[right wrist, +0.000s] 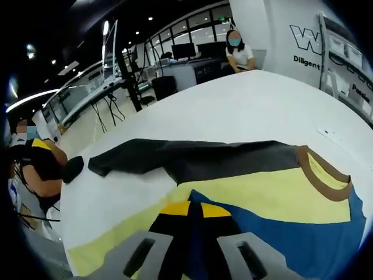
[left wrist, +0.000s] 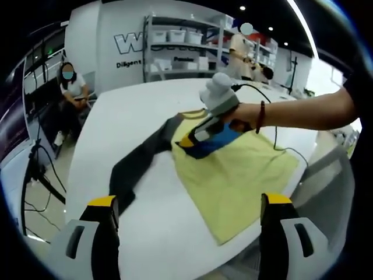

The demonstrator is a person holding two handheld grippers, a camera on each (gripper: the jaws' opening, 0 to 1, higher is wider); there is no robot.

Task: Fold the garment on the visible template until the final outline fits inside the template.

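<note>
1. The garment (left wrist: 233,175) lies flat on the white table (left wrist: 140,111), a yellow body with a blue panel near the collar and a dark grey sleeve (left wrist: 137,163) trailing off toward the table edge. I can't make out a separate template outline under it; the yellow sheet may be it, hard to say.
2. The right gripper (right wrist: 195,217) sits low on the cloth at the blue-yellow seam, jaws drawn together on the garment, apparently pinching a fold. In the left gripper view it shows as a person's hand (left wrist: 242,116) holding the tool over the collar area.
3. The left gripper (left wrist: 189,204) hangs above the near table edge, jaws spread, nothing between them.
4. Orientation: collar (right wrist: 326,175) points away from the left gripper; long axis runs collar to hem, the sleeve splaying off sideways.
5. Risks, as I judge them: a one-sided lift could drag the whole garment askew; the loose sleeve may stay outside the outline or slip off the edge.
</note>
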